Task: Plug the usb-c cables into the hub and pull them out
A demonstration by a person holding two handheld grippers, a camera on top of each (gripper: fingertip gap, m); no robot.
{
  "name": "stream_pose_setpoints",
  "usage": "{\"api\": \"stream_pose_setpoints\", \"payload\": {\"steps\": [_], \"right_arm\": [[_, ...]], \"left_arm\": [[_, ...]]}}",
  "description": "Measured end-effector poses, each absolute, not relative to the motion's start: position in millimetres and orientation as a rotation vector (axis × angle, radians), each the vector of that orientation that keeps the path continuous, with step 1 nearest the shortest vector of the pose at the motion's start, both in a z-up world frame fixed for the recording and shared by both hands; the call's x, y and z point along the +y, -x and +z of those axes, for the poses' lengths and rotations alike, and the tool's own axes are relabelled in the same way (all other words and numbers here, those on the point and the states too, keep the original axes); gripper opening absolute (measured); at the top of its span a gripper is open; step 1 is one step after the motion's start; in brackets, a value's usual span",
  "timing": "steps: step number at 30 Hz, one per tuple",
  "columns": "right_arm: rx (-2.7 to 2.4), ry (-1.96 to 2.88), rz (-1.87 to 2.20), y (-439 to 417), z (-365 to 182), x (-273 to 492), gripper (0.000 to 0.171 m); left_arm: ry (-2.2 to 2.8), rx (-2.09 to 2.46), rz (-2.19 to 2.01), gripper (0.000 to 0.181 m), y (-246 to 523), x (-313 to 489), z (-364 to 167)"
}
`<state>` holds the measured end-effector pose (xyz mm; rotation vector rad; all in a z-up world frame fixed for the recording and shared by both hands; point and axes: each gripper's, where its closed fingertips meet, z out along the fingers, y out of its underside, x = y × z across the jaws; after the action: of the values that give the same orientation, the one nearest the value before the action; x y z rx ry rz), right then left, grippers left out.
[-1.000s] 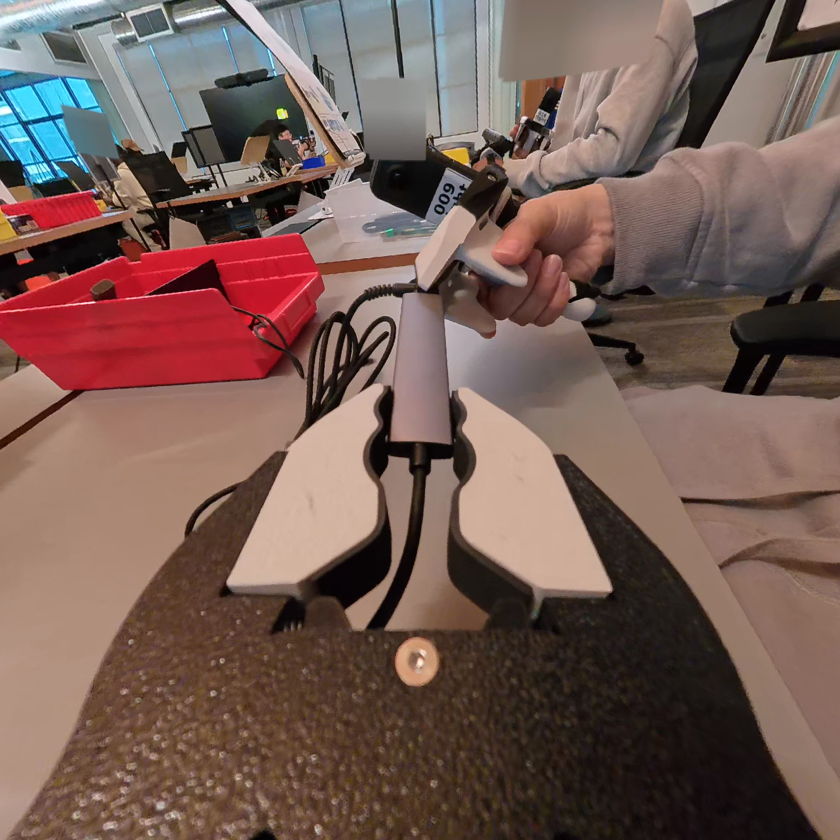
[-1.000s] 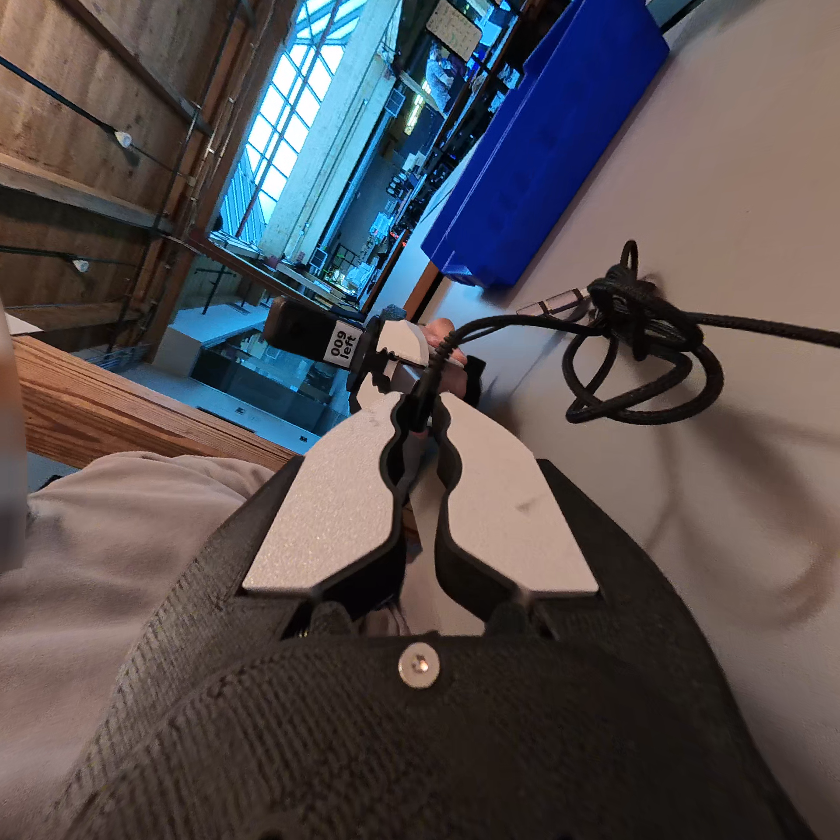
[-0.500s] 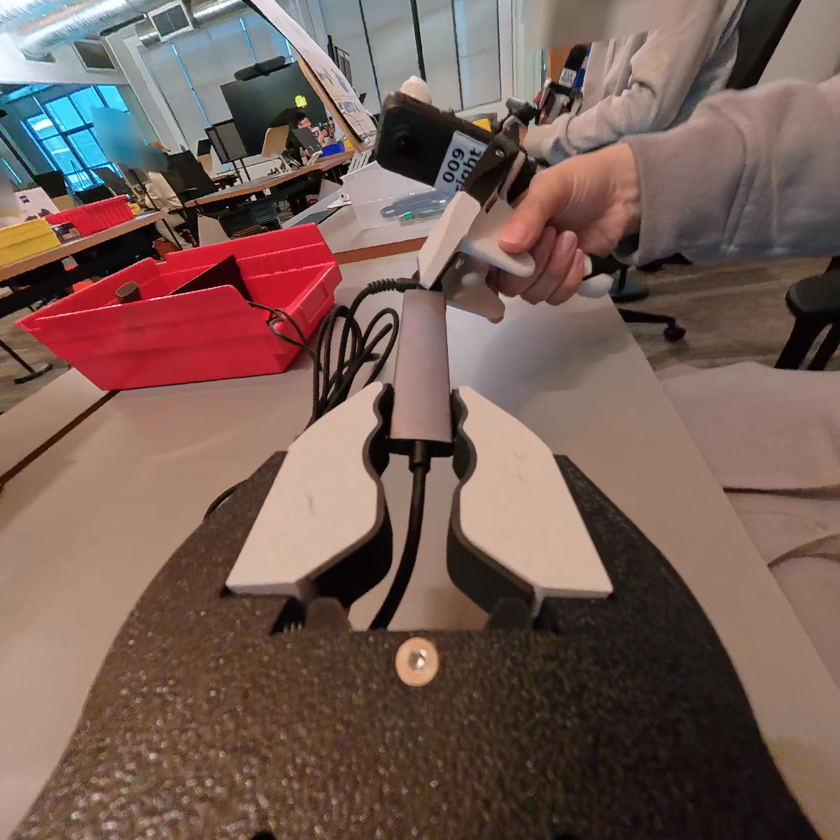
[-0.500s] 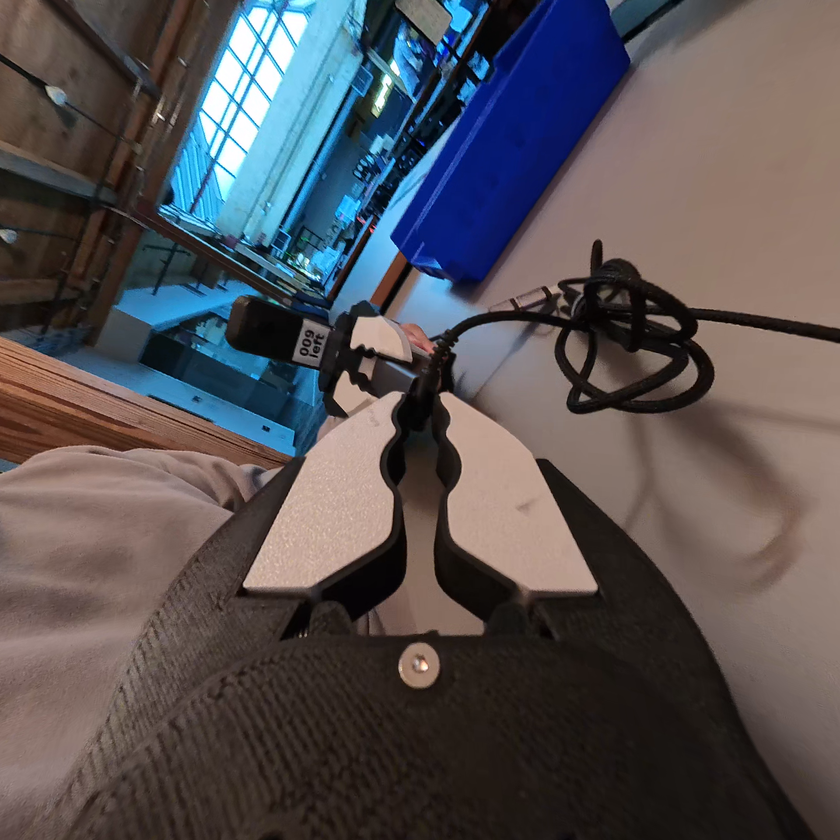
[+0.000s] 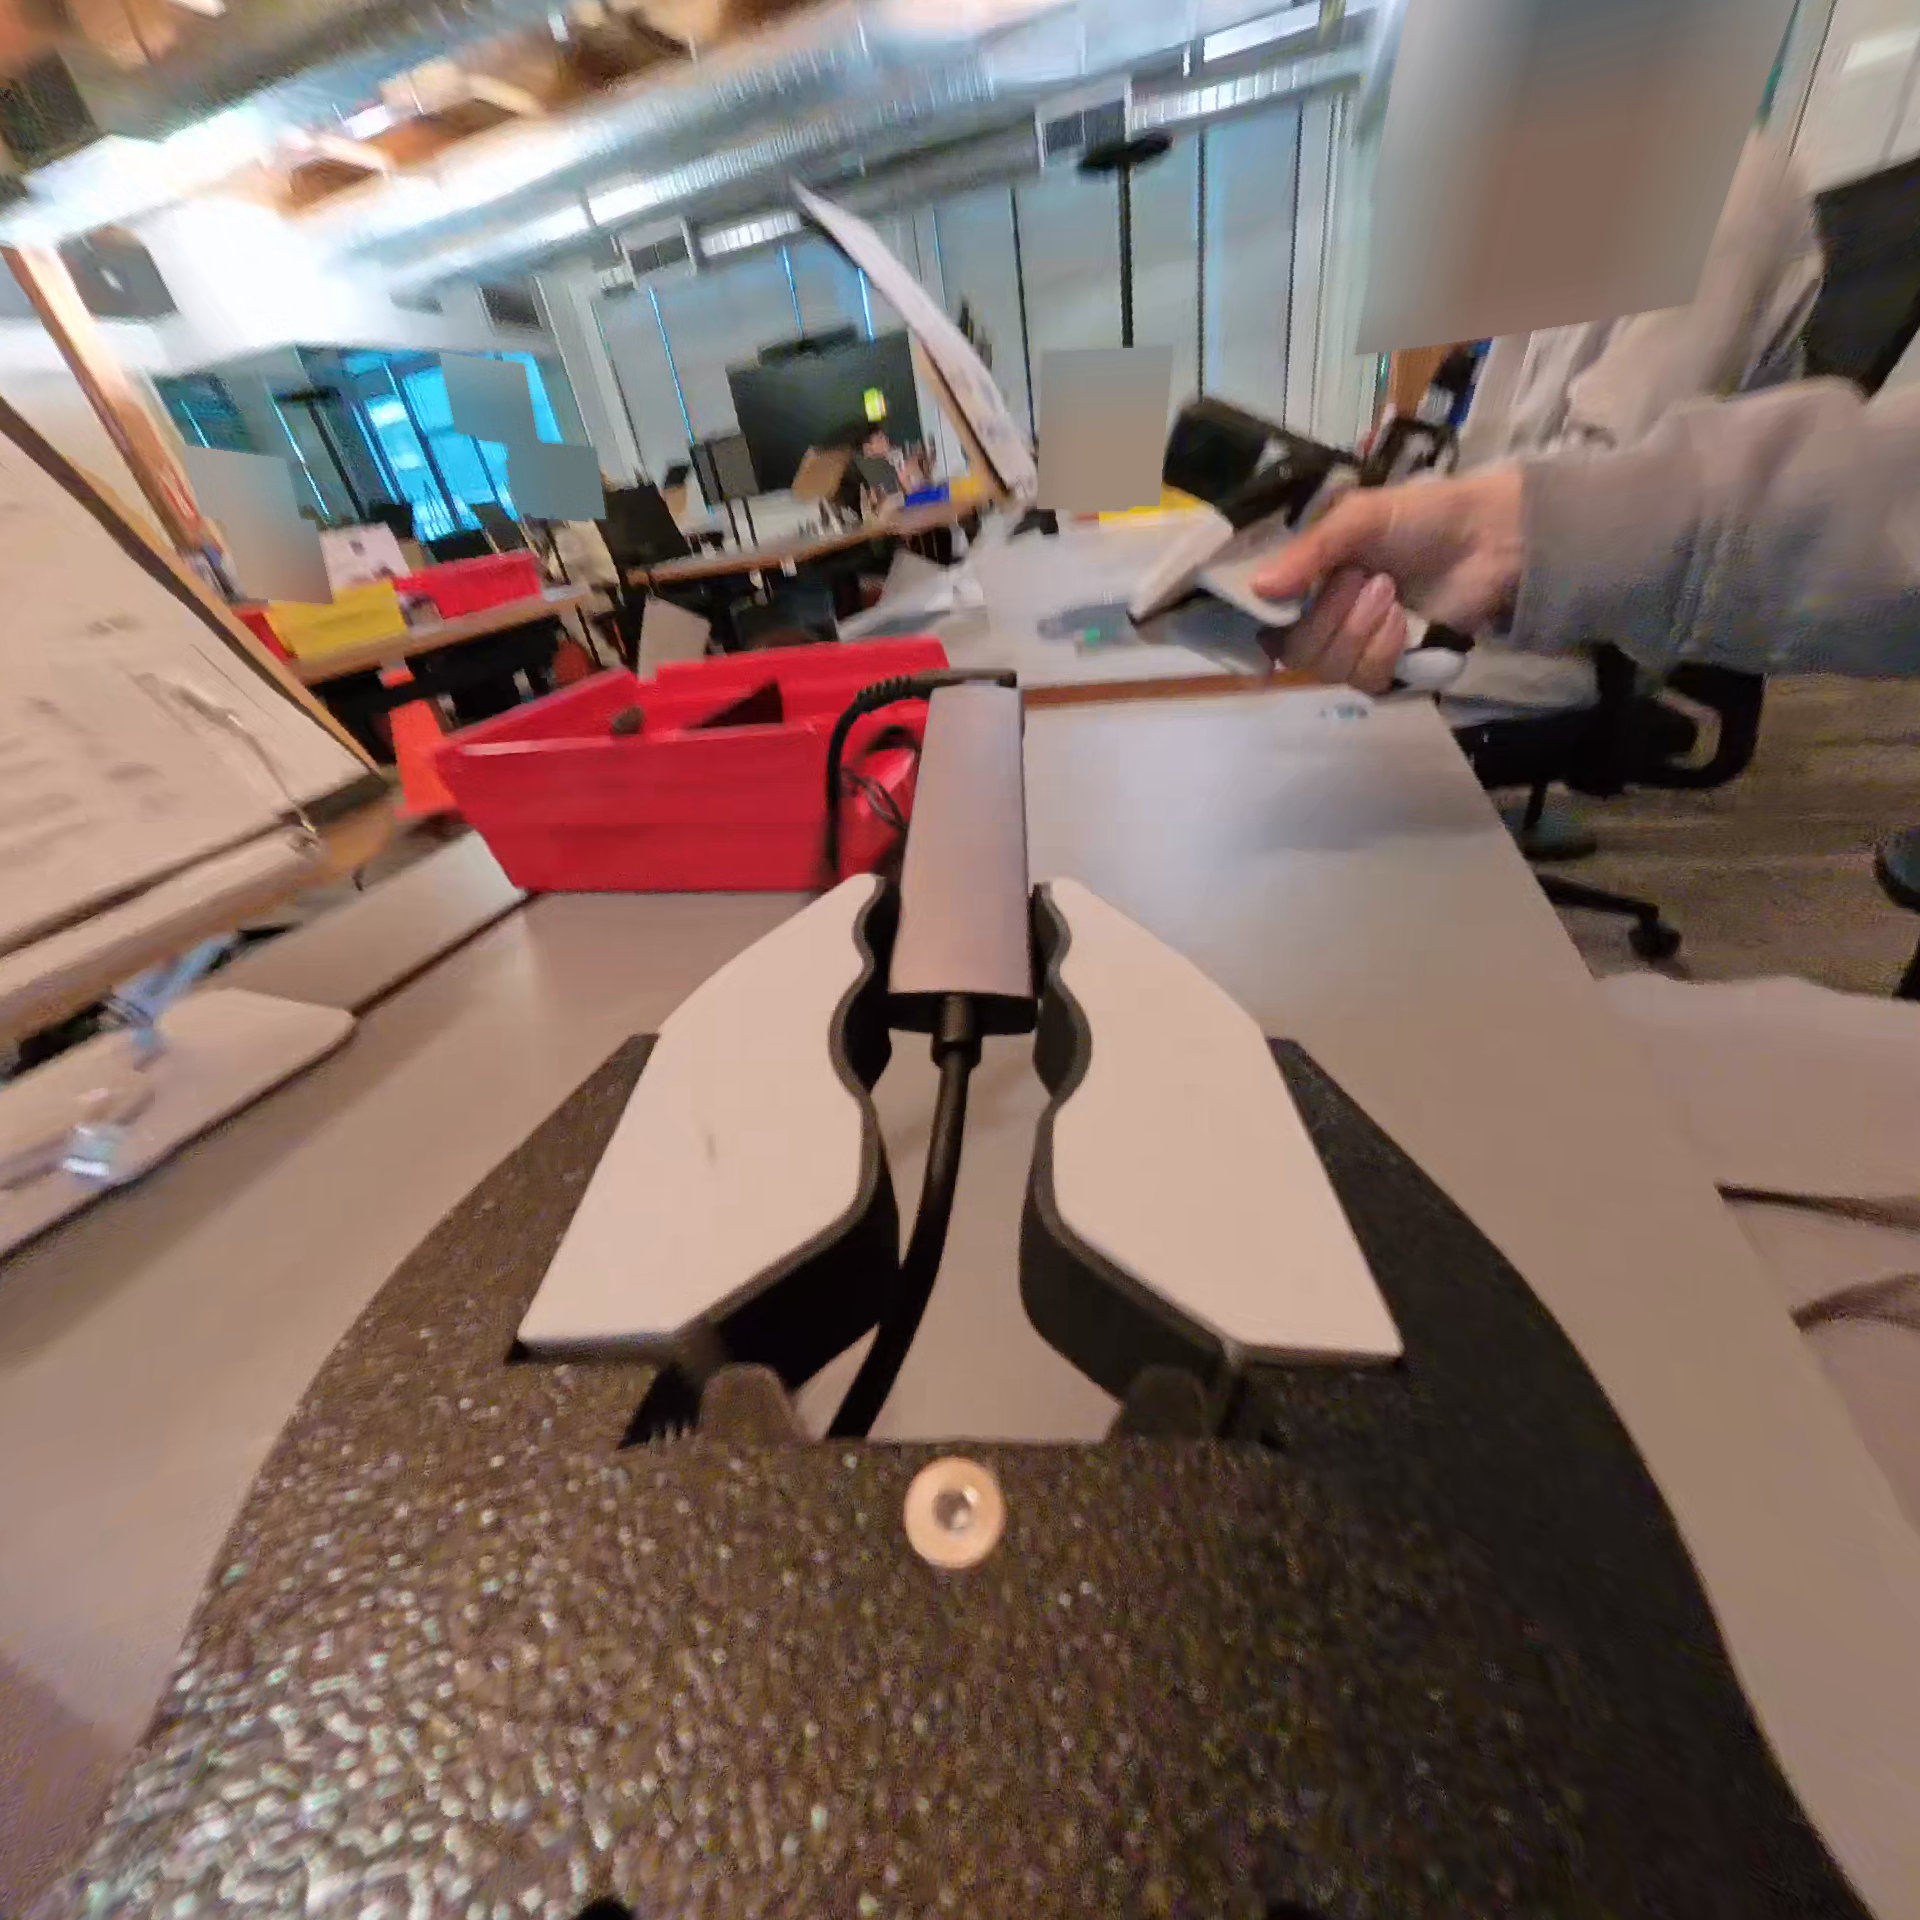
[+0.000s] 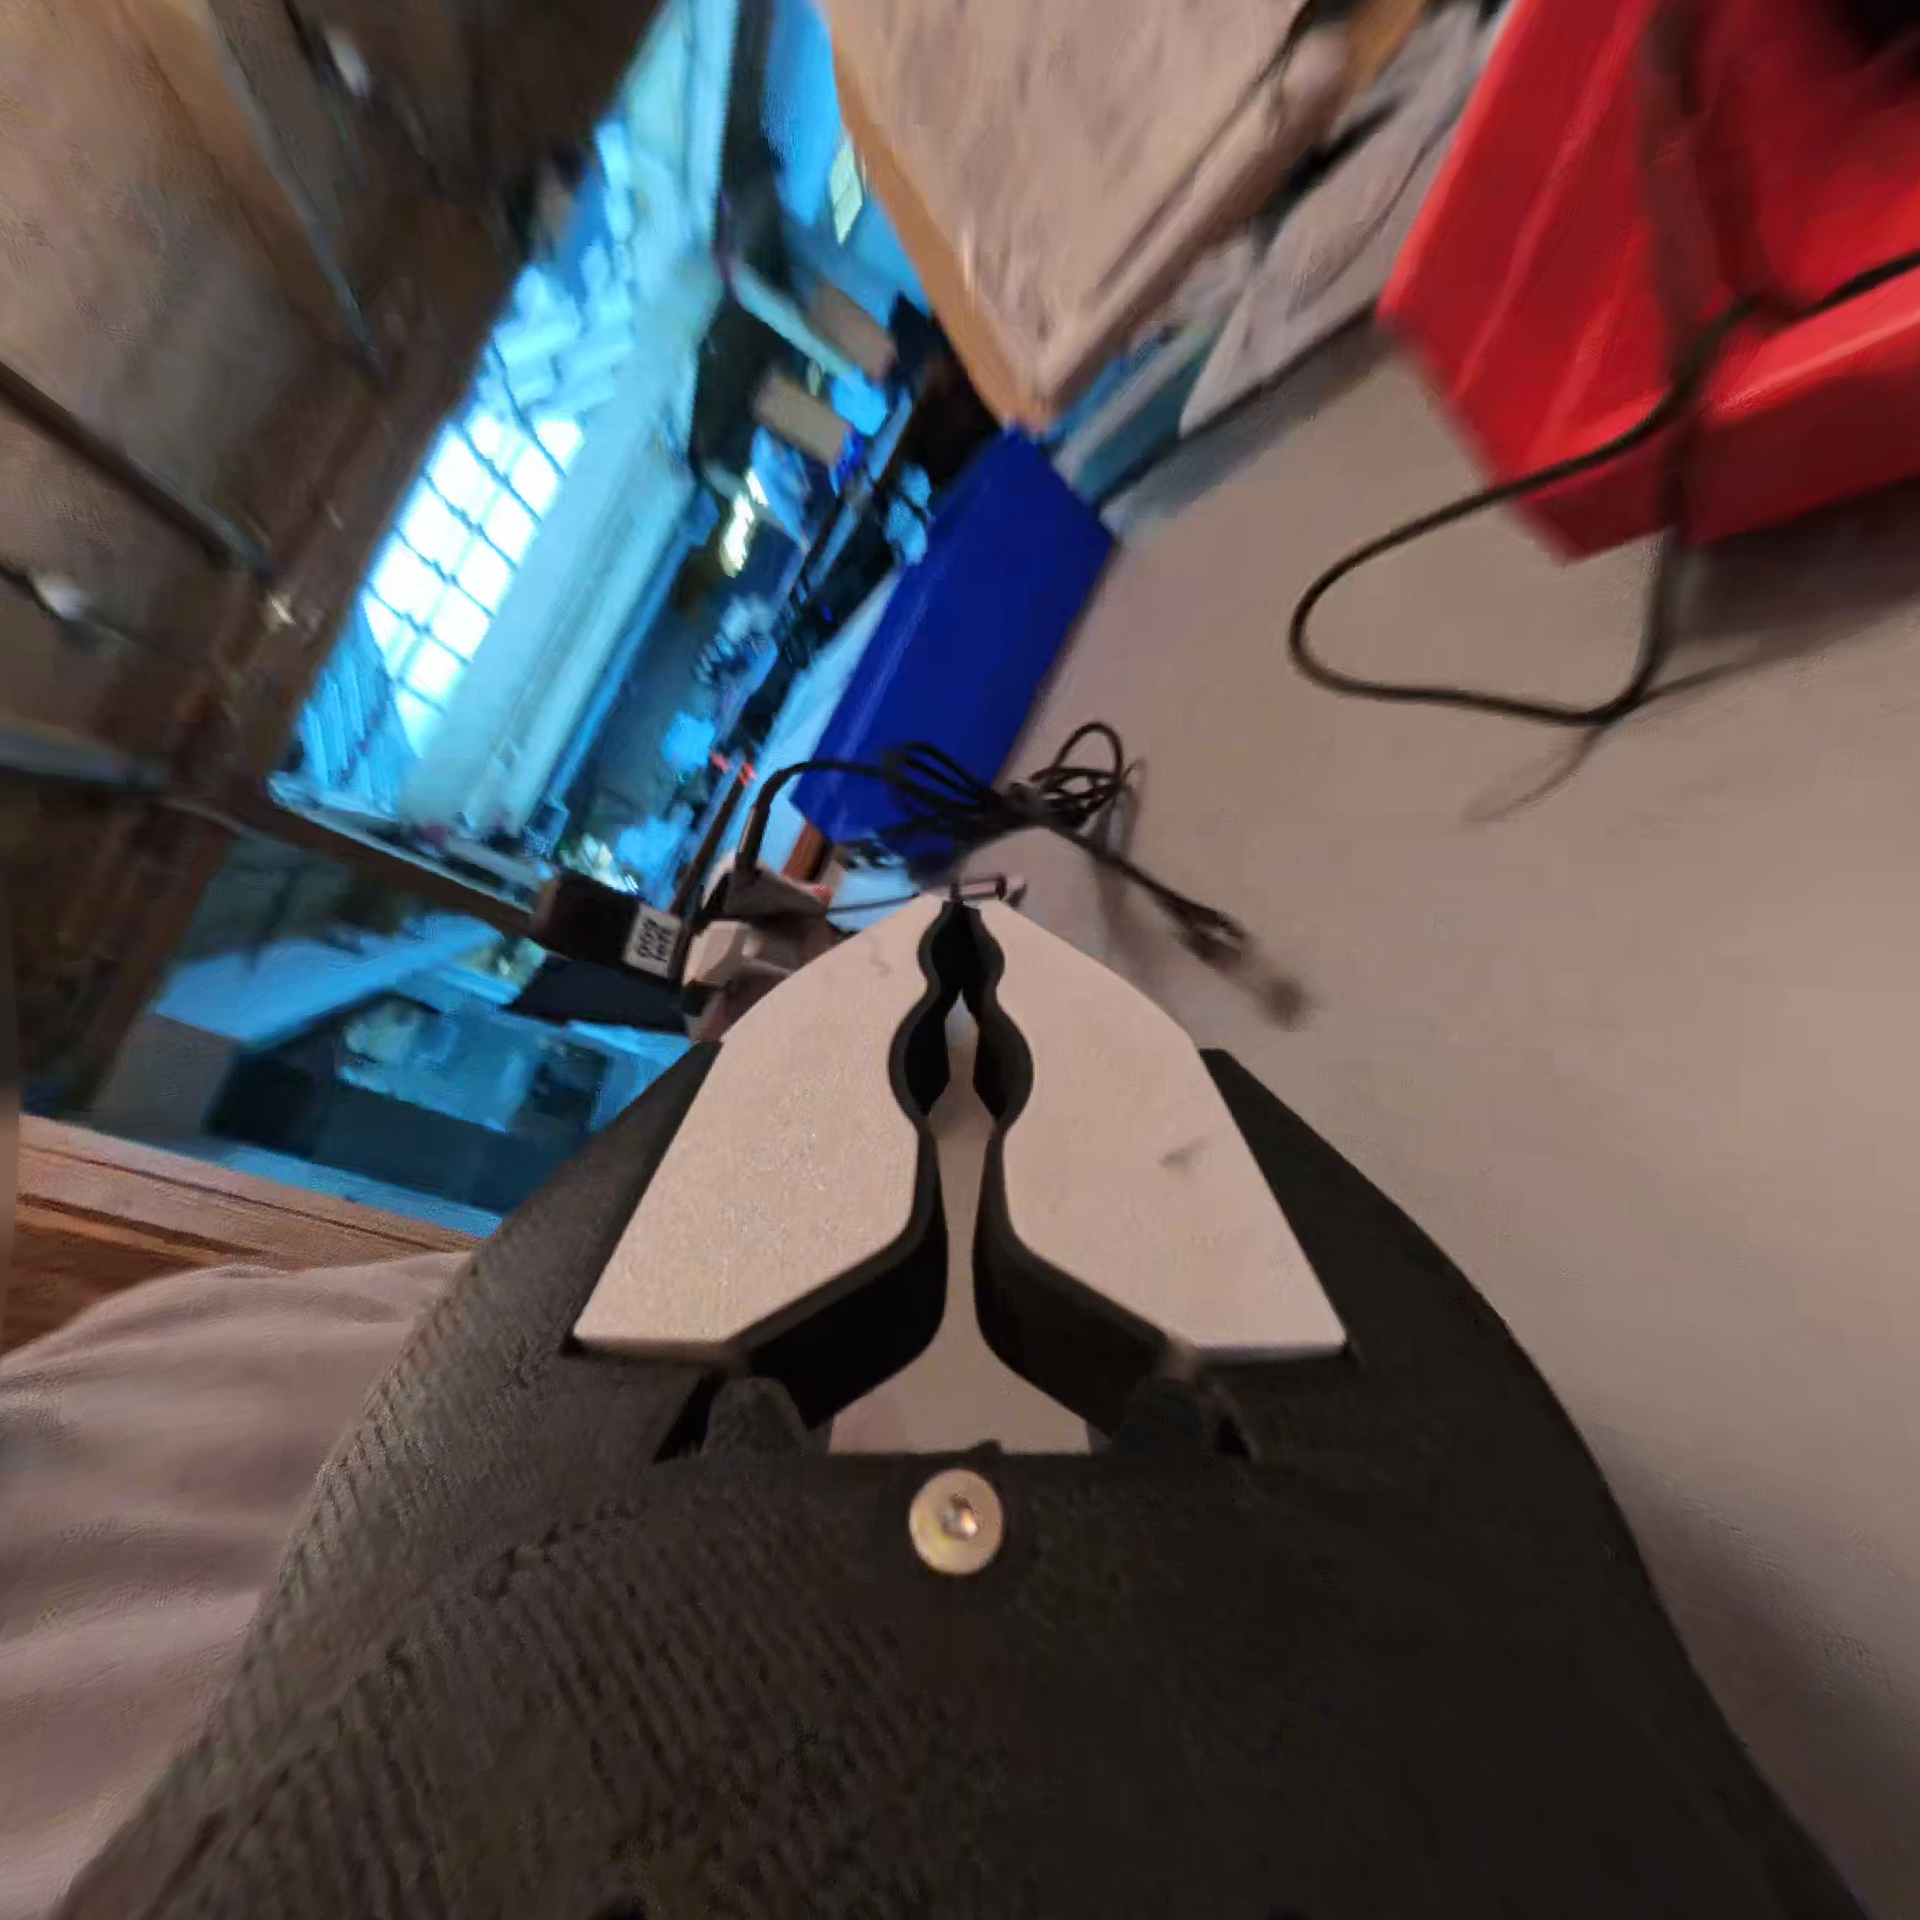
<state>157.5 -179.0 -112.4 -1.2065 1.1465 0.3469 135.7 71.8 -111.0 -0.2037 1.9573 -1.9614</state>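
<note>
My left gripper (image 5: 961,920) is shut on the near end of the grey hub (image 5: 961,821) and holds it above the table (image 5: 1299,831). The hub's own black tail runs back between the fingers. A black USB-C cable (image 5: 857,727) is plugged into the hub's far end and hangs down to the left. My right gripper (image 6: 961,920) is shut, with its fingertips together. In the left wrist view it (image 5: 1184,566) is blurred, held off to the hub's far right. The cable's coil (image 6: 1049,795) lies on the table, with a loose silver plug (image 6: 985,888) just beyond my right fingertips.
A red bin (image 5: 665,790) stands behind the hub; it also shows in the right wrist view (image 6: 1662,260). A blue bin (image 6: 956,644) stands farther off. A thin black wire (image 6: 1455,707) loops over the table. A cardboard board (image 5: 156,727) leans at the left. An office chair (image 5: 1621,748) stands at the right. Left tips to right tips: about 25 cm.
My right gripper was shut on the cable's plug at the hub's far end; it has let go, pulled away to the right and closed fully. The left gripper has lifted and turned with the hub.
</note>
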Motion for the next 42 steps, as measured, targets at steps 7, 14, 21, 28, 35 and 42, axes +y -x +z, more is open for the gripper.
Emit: {"api": "stream_pose_setpoints", "payload": {"steps": [7, 14, 21, 28, 35, 42], "right_arm": [[0.798, 1.475, 0.771, -84.5, -100.2, -72.0, 0.025], [0.854, 1.253, 0.963, -85.3, -117.8, -47.9, 0.002], [0.958, 1.193, 0.935, -98.2, -123.7, -58.6, 0.018], [0.894, 1.288, 0.778, -98.3, -121.6, -53.4, 0.009], [0.871, 1.524, 0.659, -93.7, -130.1, -53.3, 0.009], [0.857, 1.577, 0.623, -89.0, -131.3, -59.1, 0.009]], "left_arm": [[-0.107, 2.025, -1.993, 0.024, -92.6, 3.2, -110.2], [-0.097, 2.026, -2.006, 0.024, -93.7, 5.9, -115.1], [-0.132, 2.033, -2.042, 0.024, -88.2, 2.7, -116.3], [-0.127, 2.042, -2.045, 0.024, -89.3, 4.2, -121.7], [-0.150, 2.120, -1.911, 0.024, -92.1, 7.9, -132.9], [-0.169, 2.155, -1.837, 0.024, -91.2, 5.0, -137.1]]}}
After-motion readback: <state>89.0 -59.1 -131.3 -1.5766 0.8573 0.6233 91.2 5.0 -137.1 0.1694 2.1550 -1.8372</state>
